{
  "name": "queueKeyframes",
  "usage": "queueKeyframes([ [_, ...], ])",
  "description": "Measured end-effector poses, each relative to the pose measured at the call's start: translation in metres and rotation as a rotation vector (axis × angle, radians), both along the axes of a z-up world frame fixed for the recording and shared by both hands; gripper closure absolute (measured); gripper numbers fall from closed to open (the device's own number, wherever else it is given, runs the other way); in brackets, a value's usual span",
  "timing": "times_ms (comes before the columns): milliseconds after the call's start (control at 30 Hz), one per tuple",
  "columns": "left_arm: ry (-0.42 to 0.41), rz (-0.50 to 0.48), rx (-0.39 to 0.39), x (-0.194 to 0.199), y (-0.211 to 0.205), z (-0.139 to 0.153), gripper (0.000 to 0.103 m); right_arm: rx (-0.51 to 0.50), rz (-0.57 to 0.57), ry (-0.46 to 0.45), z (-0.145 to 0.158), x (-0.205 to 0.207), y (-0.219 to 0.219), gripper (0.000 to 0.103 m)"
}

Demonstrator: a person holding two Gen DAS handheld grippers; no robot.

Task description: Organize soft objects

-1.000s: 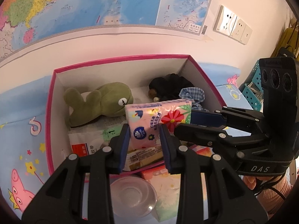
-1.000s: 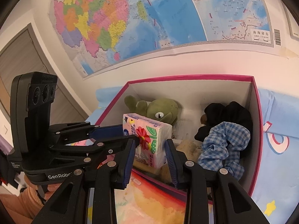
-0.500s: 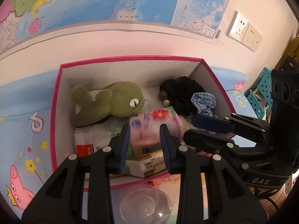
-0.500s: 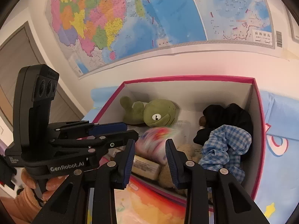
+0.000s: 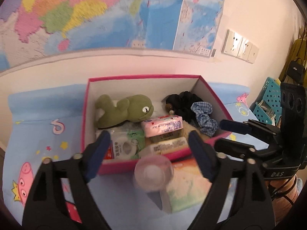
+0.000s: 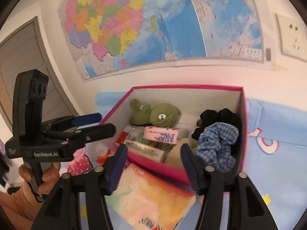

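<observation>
A pink flowered tissue pack [image 5: 162,125] [image 6: 163,135] lies flat inside the pink-rimmed box [image 5: 84,115], on top of other packets. A green plush [image 5: 126,109] lies behind it. A black scrunchie [image 5: 180,103] and a blue checked scrunchie [image 5: 204,117] [image 6: 218,143] sit at the box's right side. My left gripper [image 5: 147,140] hovers over the box's near edge. Its jaws are opening, with nothing held between them. My right gripper [image 6: 153,149] is beside it, also opening and holding nothing. Each gripper appears in the other's view, the right gripper [image 5: 220,134] and the left gripper [image 6: 105,122].
A clear plastic cup [image 5: 153,172] and a colourful pack [image 6: 151,197] lie in front of the box on a blue cartoon mat [image 5: 38,134]. Teal baskets [image 5: 268,99] stand at the far right. A wall with a map rises directly behind the box.
Both grippers were shut on the tissue pack above the box. They have let go, the pack has dropped into the box, and both grippers have opened and drawn back.
</observation>
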State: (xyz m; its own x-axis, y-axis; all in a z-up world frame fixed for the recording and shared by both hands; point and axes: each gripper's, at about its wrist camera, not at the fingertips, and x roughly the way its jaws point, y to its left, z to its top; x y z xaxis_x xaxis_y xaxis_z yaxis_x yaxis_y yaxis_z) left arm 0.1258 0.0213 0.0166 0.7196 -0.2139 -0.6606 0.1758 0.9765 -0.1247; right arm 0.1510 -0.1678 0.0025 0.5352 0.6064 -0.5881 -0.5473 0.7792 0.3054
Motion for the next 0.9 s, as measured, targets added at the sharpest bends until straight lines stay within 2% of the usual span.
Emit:
queueKeyframes([
  [33,-0.011,0.005,0.002,-0.007,0.001,0.000,0.012,-0.006,-0.005,-0.017,0.000,-0.008,-0.002,0.034],
  [100,-0.021,0.020,0.004,-0.020,0.003,-0.002,0.002,-0.020,-0.012,-0.048,-0.001,-0.023,-0.005,0.021],
  [133,-0.031,0.034,0.006,-0.028,0.004,-0.004,0.000,-0.028,-0.014,-0.058,-0.002,-0.030,-0.006,0.019],
  [233,-0.018,0.087,0.022,-0.042,0.006,-0.013,0.000,-0.079,-0.050,-0.099,-0.006,-0.053,-0.007,0.011],
  [300,-0.004,0.125,0.022,-0.050,0.009,-0.019,0.000,-0.100,-0.079,-0.111,-0.011,-0.064,-0.009,0.001],
  [533,0.044,0.203,0.038,-0.078,0.012,-0.039,0.000,-0.107,-0.120,-0.116,-0.023,-0.095,-0.014,0.000],
  [733,0.038,0.213,0.091,-0.094,0.008,-0.041,0.000,-0.100,-0.097,-0.108,-0.028,-0.109,-0.008,0.000],
  [900,0.054,0.216,0.088,-0.100,0.009,-0.045,0.000,-0.116,-0.083,-0.111,-0.030,-0.117,-0.004,0.000],
])
